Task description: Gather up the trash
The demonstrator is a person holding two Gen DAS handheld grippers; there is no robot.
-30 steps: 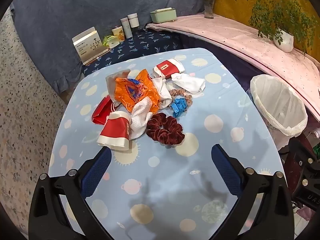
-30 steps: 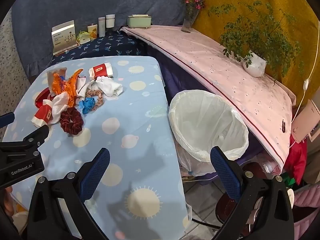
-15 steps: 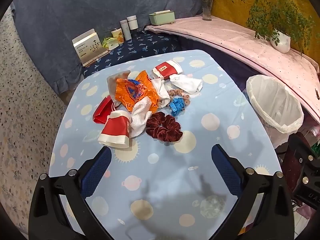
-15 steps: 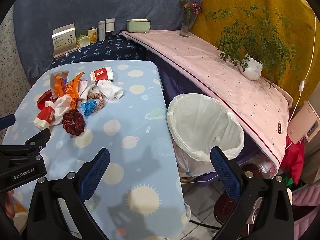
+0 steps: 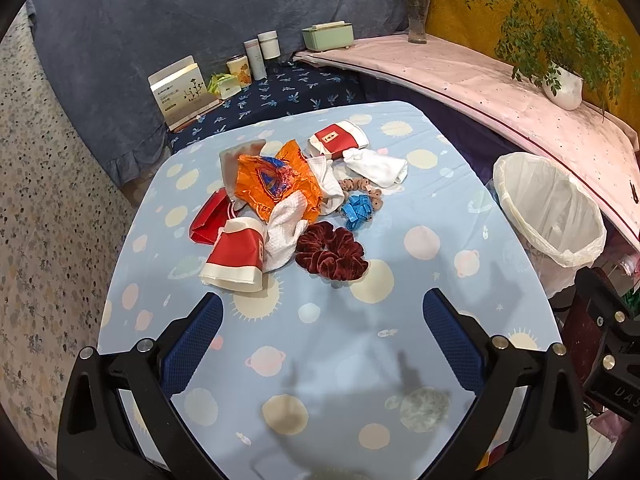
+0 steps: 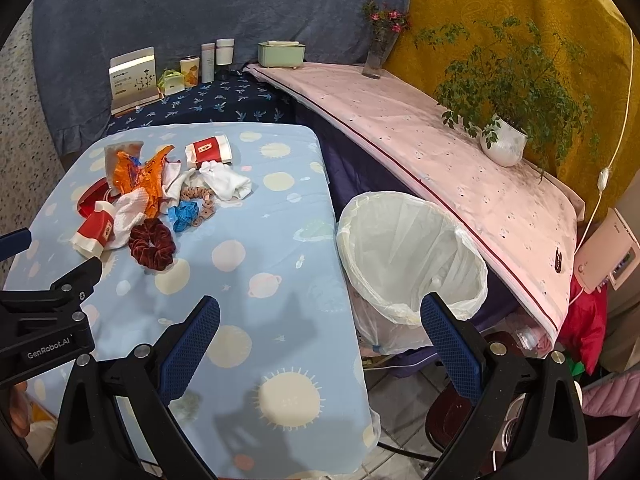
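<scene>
A pile lies on the blue patterned table (image 5: pixel 420 280): a crushed red-and-white paper cup (image 5: pixel 236 256), an orange wrapper (image 5: pixel 272 184), white cloths (image 5: pixel 376 166), a second red-and-white cup (image 5: pixel 336 140), a dark red scrunchie (image 5: pixel 330 250), a blue scrap (image 5: pixel 356 210). The pile also shows in the right wrist view (image 6: pixel 152 196). A white-lined trash bin (image 6: pixel 412 256) stands right of the table. My left gripper (image 5: pixel 322 332) is open and empty, above the table's near part. My right gripper (image 6: pixel 320 332) is open and empty, over the table's right edge beside the bin.
A dark blue bench behind the table holds a card box (image 5: pixel 180 90), bottles (image 5: pixel 262 54) and a green box (image 5: pixel 328 36). A pink-covered shelf (image 6: pixel 440 148) with a potted plant (image 6: pixel 504 144) and a flower vase (image 6: pixel 378 56) runs along the right.
Both grippers have drawn back and risen a little, so the pile and the bin look slightly smaller. Both stay open. Nothing on the table has moved.
</scene>
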